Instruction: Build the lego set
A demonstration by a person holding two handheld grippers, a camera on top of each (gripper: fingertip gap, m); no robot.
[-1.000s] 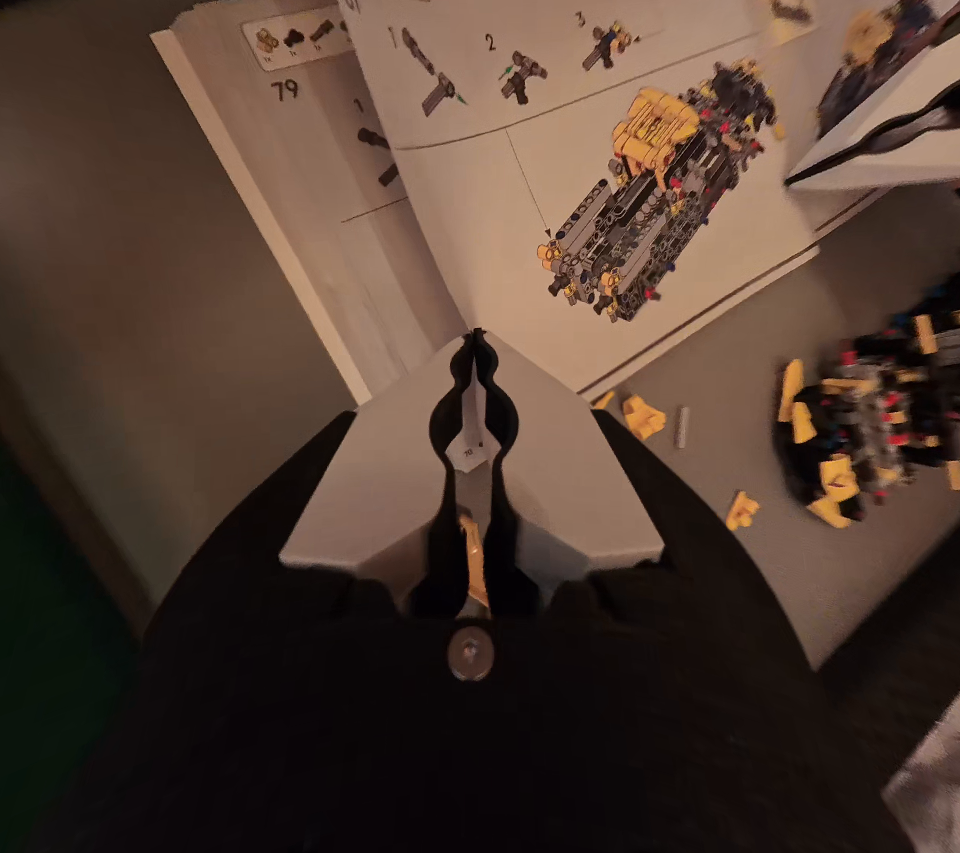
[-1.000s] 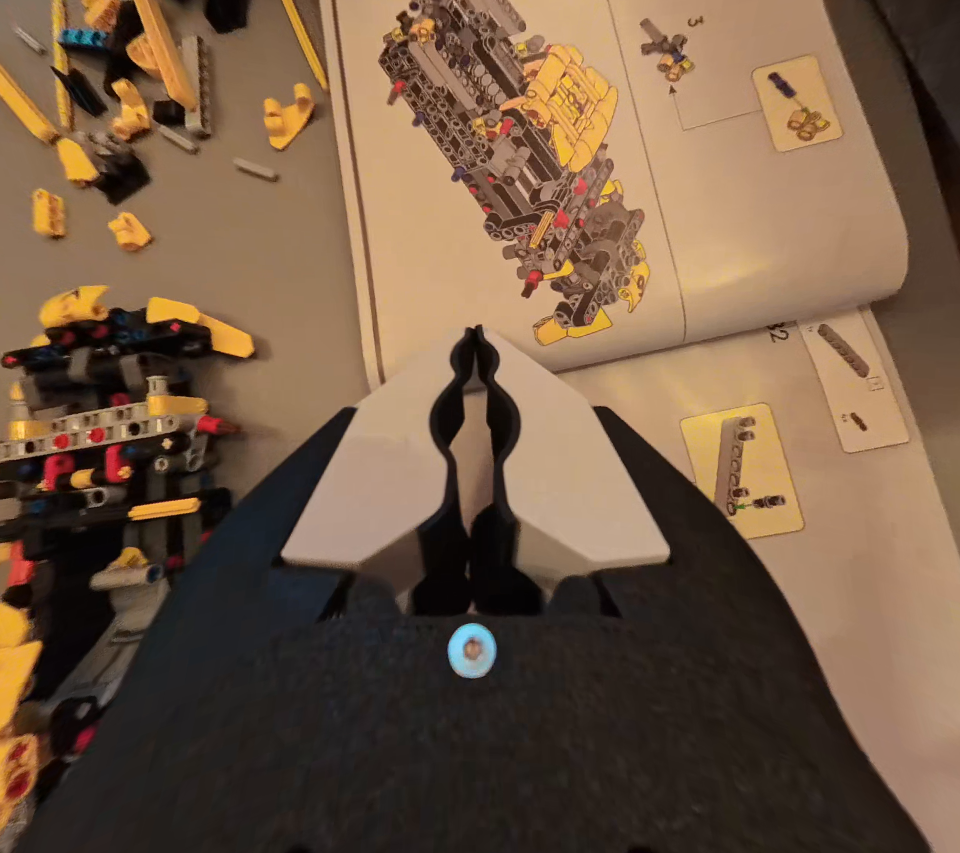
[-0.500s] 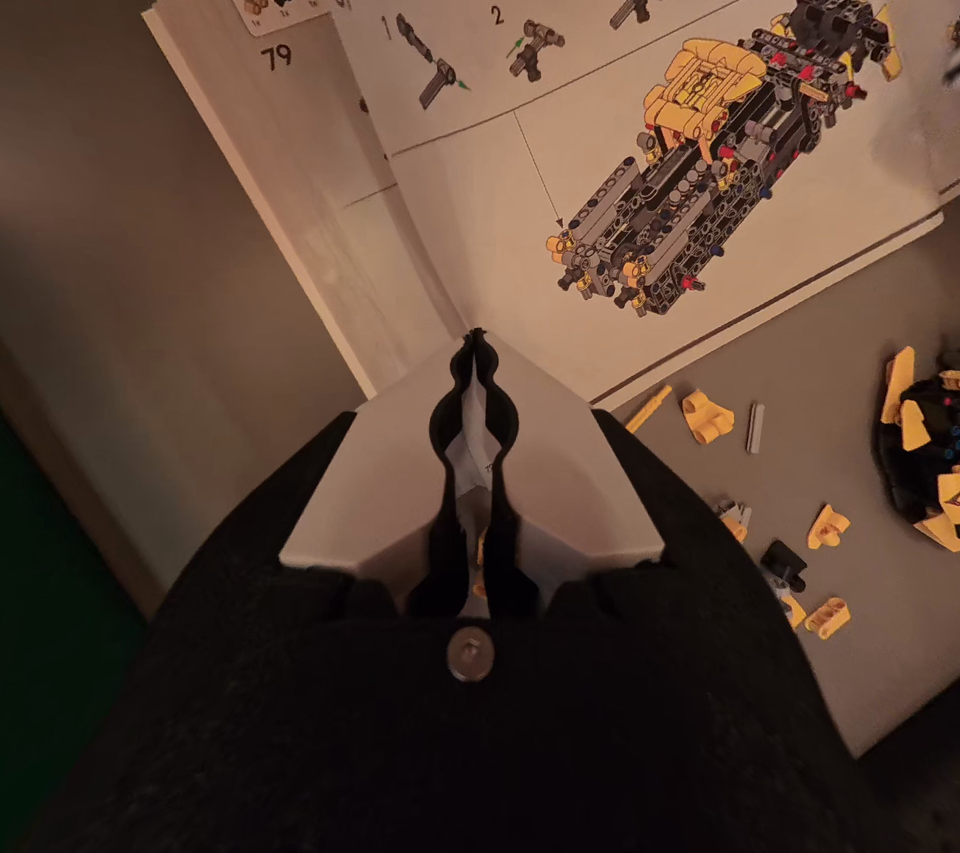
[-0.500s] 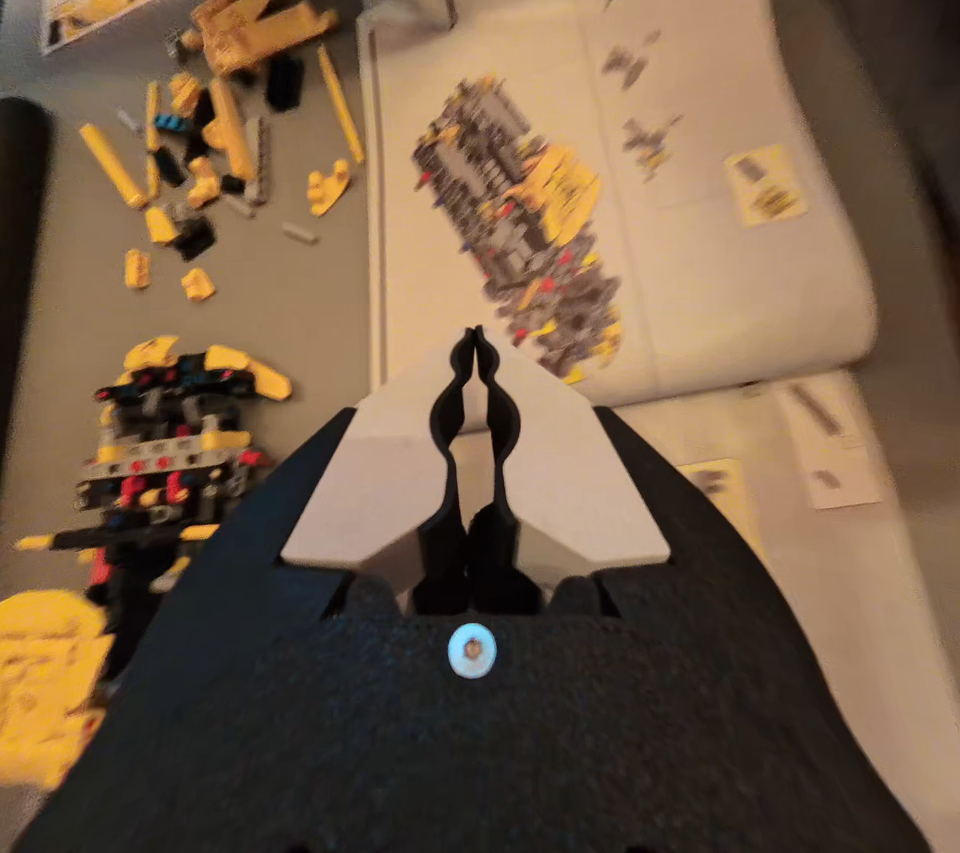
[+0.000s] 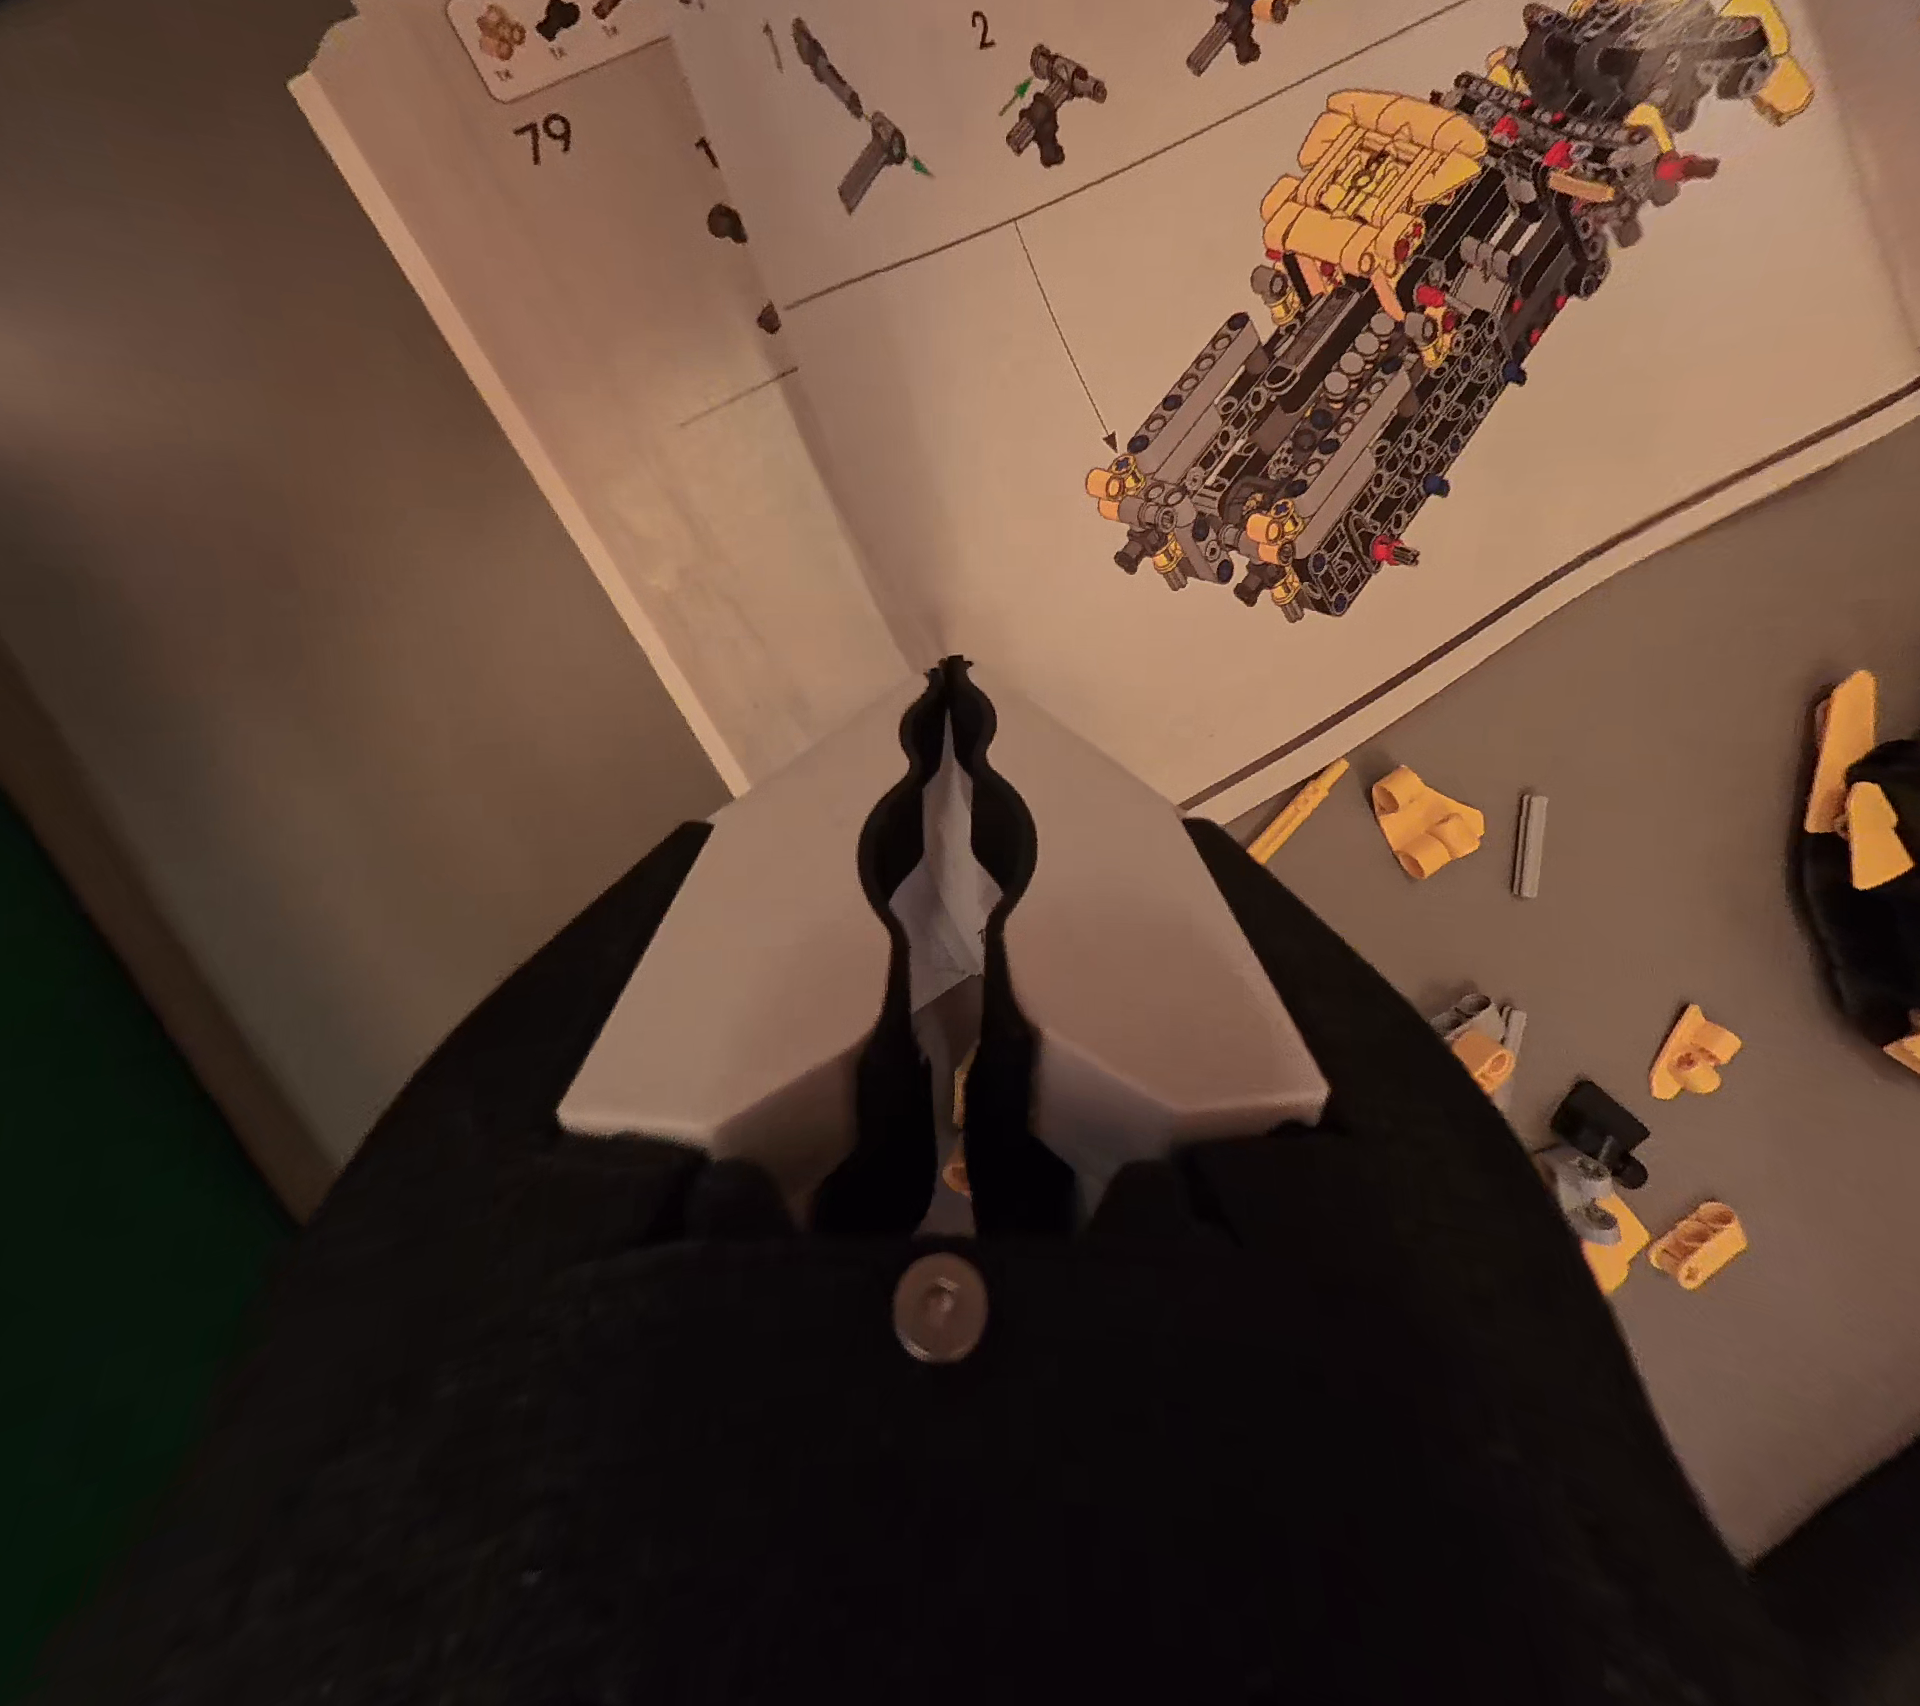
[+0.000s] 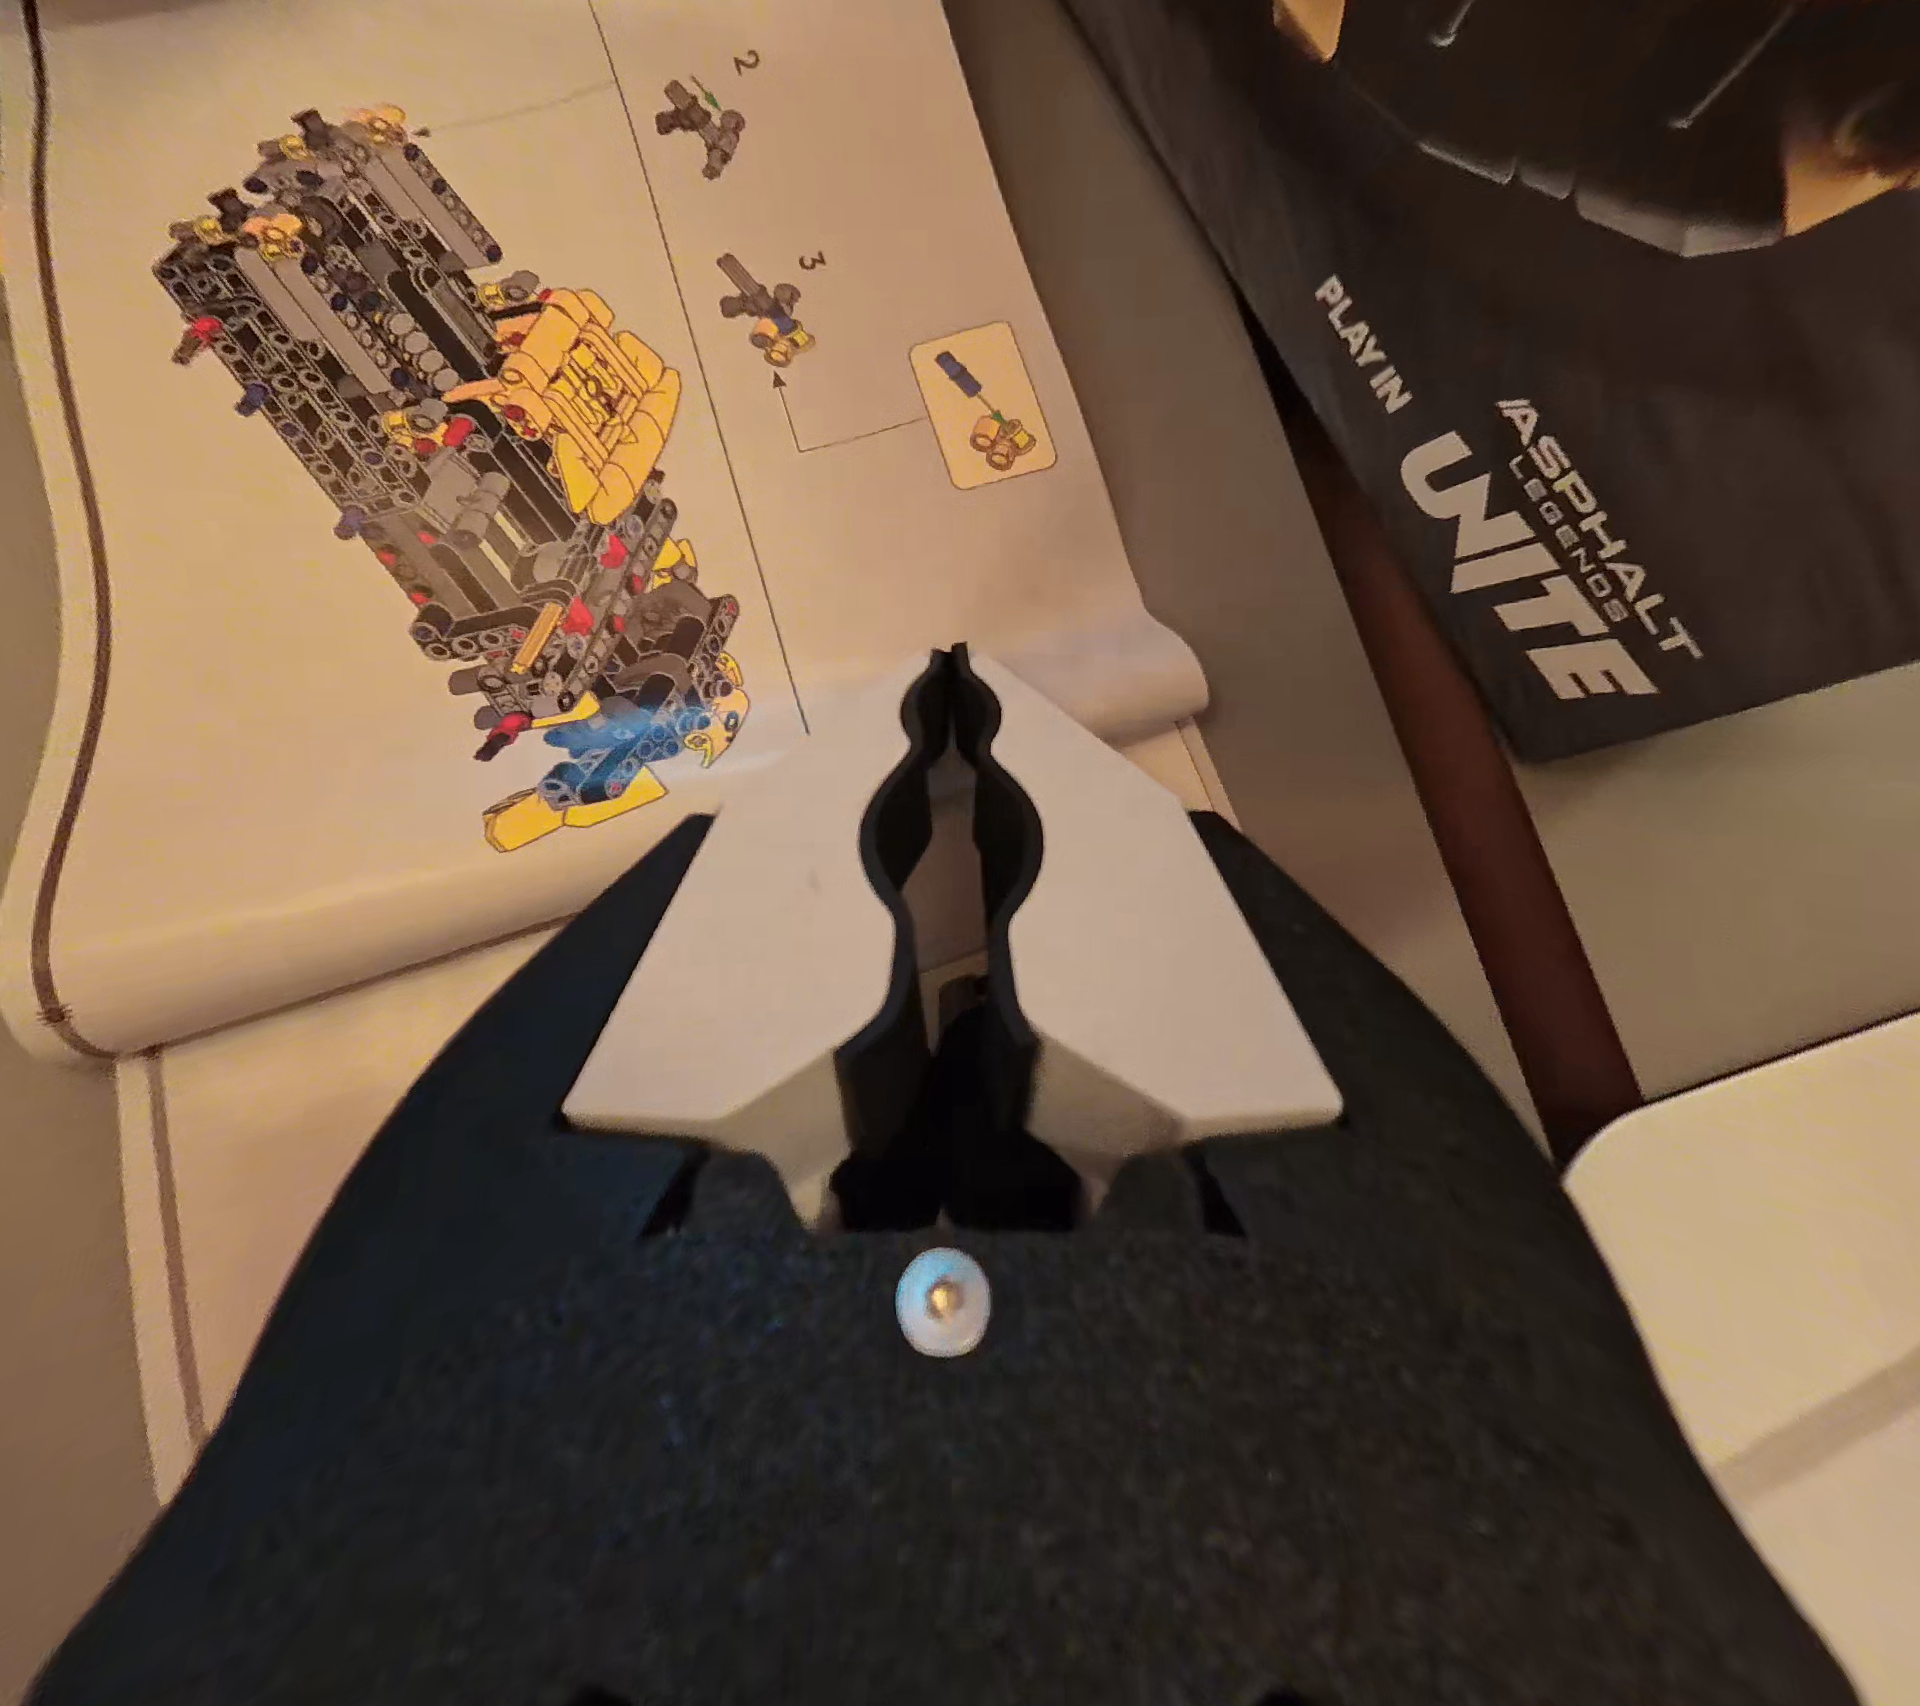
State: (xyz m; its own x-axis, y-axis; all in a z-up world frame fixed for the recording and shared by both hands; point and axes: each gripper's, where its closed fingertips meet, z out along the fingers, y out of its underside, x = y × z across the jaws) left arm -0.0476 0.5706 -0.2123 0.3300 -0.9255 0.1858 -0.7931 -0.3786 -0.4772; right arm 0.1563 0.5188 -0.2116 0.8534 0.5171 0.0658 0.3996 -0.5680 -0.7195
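Both tongs are seen with tips pressed together: the left gripper [image 5: 951,669] is pinched on a corner of a page of the instruction booklet [image 5: 1039,368], paper showing between its jaws, while the right gripper [image 6: 956,654] is closed on nothing visible. Loose yellow pieces [image 5: 1423,830] lie right of the left tips, beside the booklet's lower edge, so the left is judged nearer. Only the right wrist view shows the dark box [image 6: 1558,409]; the pieces are missed there.
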